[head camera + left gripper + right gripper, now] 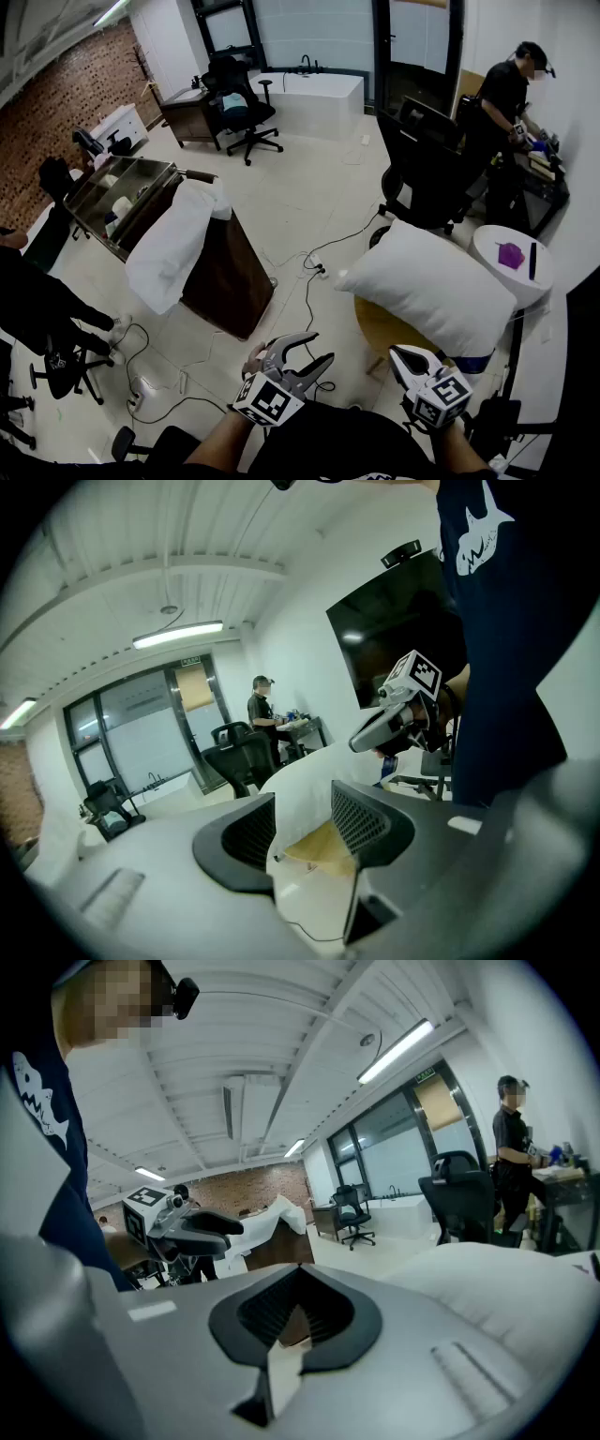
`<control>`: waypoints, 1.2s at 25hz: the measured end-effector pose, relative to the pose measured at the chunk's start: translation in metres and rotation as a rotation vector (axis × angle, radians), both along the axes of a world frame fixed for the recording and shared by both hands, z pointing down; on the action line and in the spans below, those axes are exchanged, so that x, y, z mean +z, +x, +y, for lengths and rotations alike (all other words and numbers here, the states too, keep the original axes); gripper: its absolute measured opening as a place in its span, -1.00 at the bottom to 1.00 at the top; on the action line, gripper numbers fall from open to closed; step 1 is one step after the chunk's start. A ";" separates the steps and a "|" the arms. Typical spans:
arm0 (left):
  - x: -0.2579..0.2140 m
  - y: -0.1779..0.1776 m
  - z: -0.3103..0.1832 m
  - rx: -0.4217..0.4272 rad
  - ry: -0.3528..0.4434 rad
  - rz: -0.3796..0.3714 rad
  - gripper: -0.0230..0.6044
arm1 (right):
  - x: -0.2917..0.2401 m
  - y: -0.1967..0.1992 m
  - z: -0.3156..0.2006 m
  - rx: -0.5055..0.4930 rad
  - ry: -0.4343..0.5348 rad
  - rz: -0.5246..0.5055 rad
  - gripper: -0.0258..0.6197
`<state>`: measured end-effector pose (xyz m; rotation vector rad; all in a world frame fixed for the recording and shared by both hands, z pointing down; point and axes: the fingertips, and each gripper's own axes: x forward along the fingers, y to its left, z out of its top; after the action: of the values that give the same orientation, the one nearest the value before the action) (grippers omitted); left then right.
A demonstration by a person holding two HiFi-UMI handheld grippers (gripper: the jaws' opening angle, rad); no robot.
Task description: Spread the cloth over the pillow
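Left gripper [319, 349] fingers stand apart, empty; right gripper [396, 354] fingers are closed. Ahead of them lies a plump white pillow [436, 286]; a limp cloth [173, 246] hangs far left.

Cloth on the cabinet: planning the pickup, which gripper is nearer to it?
Left. In the head view the left gripper, open, is below and right of the cloth; the right gripper, shut, sits farther right, just below the pillow.
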<state>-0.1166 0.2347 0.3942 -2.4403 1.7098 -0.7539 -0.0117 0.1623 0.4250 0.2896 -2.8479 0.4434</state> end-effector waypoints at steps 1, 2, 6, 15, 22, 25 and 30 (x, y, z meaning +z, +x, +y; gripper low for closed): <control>0.000 -0.010 0.002 -0.008 0.002 0.000 -0.36 | -0.001 -0.008 0.001 0.001 0.004 0.001 -0.90; 0.001 -0.021 0.004 -0.017 0.004 -0.002 -0.36 | -0.002 -0.016 0.002 0.002 0.008 0.002 -0.90; 0.007 -0.073 0.020 -0.098 0.003 -0.034 -0.36 | -0.009 -0.055 0.012 -0.017 0.018 0.001 -0.90; 0.032 -0.221 0.073 -0.418 -0.022 -0.170 -0.28 | -0.021 -0.154 0.037 -0.130 0.043 0.000 -0.90; 0.054 -0.350 0.127 -0.720 -0.065 -0.248 -0.22 | -0.030 -0.225 0.051 -0.190 0.029 -0.010 -0.90; 0.076 -0.389 0.147 -0.775 -0.122 -0.270 -0.22 | -0.032 -0.253 0.060 -0.213 0.035 -0.009 -0.90; 0.109 -0.428 0.161 -0.824 -0.207 -0.374 -0.19 | -0.029 -0.283 0.069 -0.266 0.032 0.019 -0.90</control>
<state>-0.5448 0.3960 0.5037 -1.4496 2.5301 -1.3964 -0.2951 0.2313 0.3956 -0.0800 -2.8215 0.3393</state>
